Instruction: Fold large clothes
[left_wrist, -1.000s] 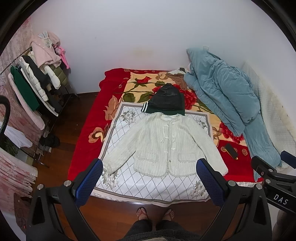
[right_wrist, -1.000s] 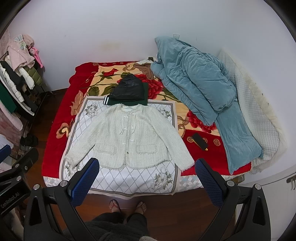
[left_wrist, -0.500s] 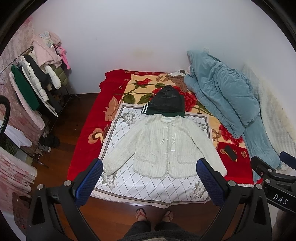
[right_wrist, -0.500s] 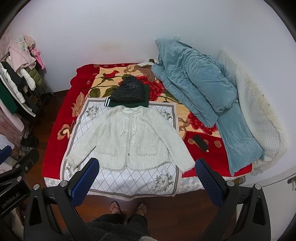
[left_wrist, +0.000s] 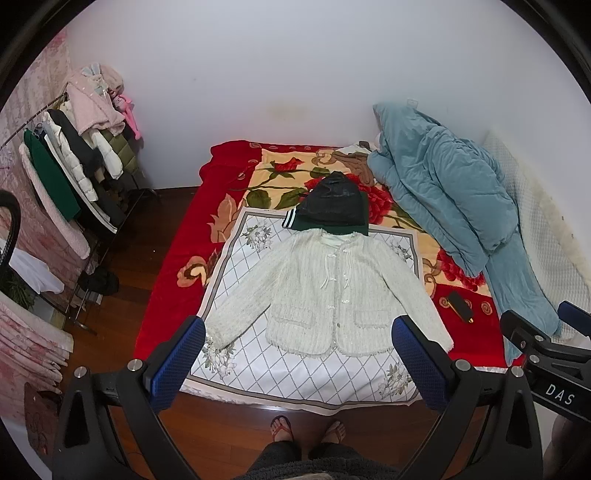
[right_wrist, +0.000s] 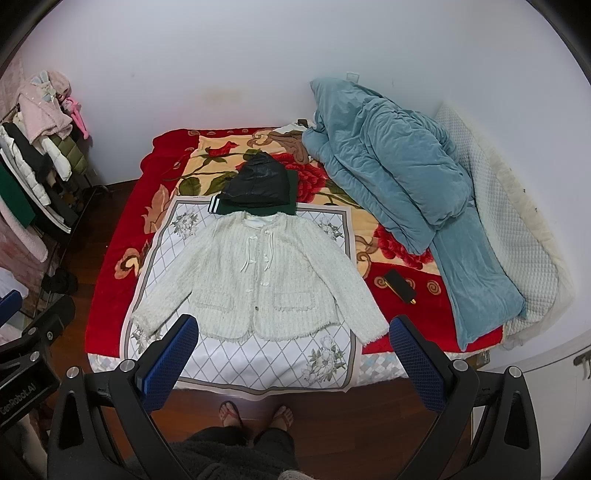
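Note:
A cream knitted cardigan (left_wrist: 328, 291) lies flat, front up, sleeves spread, on a white diamond-pattern cloth (left_wrist: 295, 365) on the bed; it also shows in the right wrist view (right_wrist: 255, 280). My left gripper (left_wrist: 299, 354) is open and empty, held high above the bed's near edge. My right gripper (right_wrist: 293, 350) is open and empty at the same height. A folded black and green garment (left_wrist: 334, 206) lies just beyond the cardigan's collar.
A red floral blanket (left_wrist: 177, 251) covers the bed. A blue quilt (left_wrist: 443, 199) is heaped at the right. A black remote (left_wrist: 460, 301) lies on the blanket at the right. A clothes rack (left_wrist: 74, 177) stands at the left. The person's feet (left_wrist: 306, 432) stand on the wooden floor.
Both views have drifted slightly; the bed sits a little lower and nearer in frame. The cardigan has not moved and both grippers stay open.

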